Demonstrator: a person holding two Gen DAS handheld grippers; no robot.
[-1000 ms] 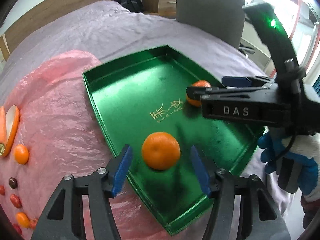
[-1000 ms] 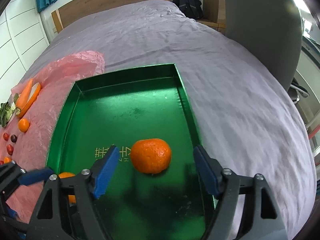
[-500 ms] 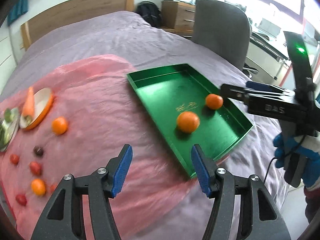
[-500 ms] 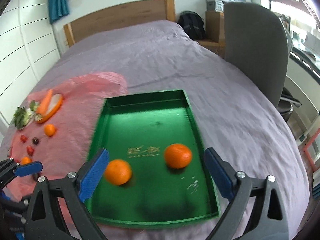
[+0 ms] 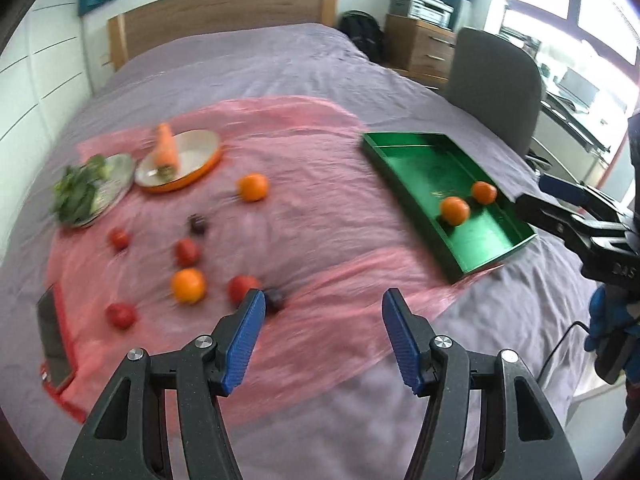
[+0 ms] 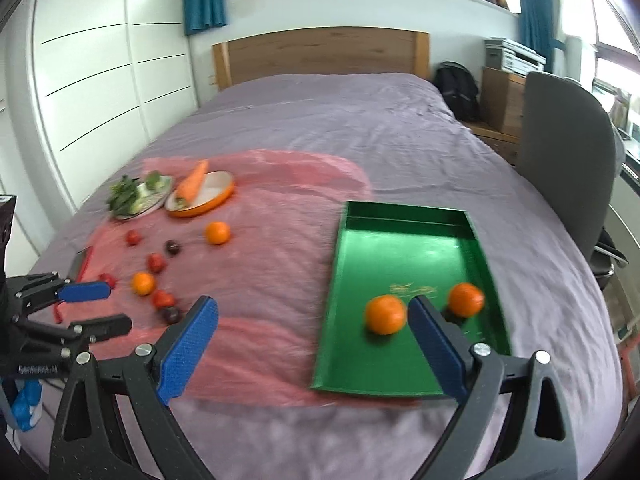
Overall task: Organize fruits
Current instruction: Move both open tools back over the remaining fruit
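A green tray point(image 5: 404, 188) point(image 6: 336, 280) lies on the bed and holds two oranges point(image 5: 455, 210) point(image 6: 385, 314), side by side near its front end. On the pink sheet point(image 5: 304, 208) lie two more oranges point(image 5: 252, 187) point(image 5: 188, 286), several small red fruits point(image 5: 187, 251) and dark plums point(image 5: 197, 224). My left gripper point(image 5: 322, 336) is open and empty, held above the sheet's front edge. My right gripper point(image 6: 312, 340) is open and empty, held above the tray's front left corner.
An orange-rimmed dish with a carrot point(image 5: 166, 152) and a plate of greens point(image 5: 86, 190) sit at the sheet's far left. A flat red-edged object point(image 5: 54, 336) lies at the left. A grey chair point(image 6: 564, 152) stands right of the bed.
Both grippers have pulled back and up from the tray, leaving an orange each in it. The left wrist view has swung left toward the fruits on the pink sheet.
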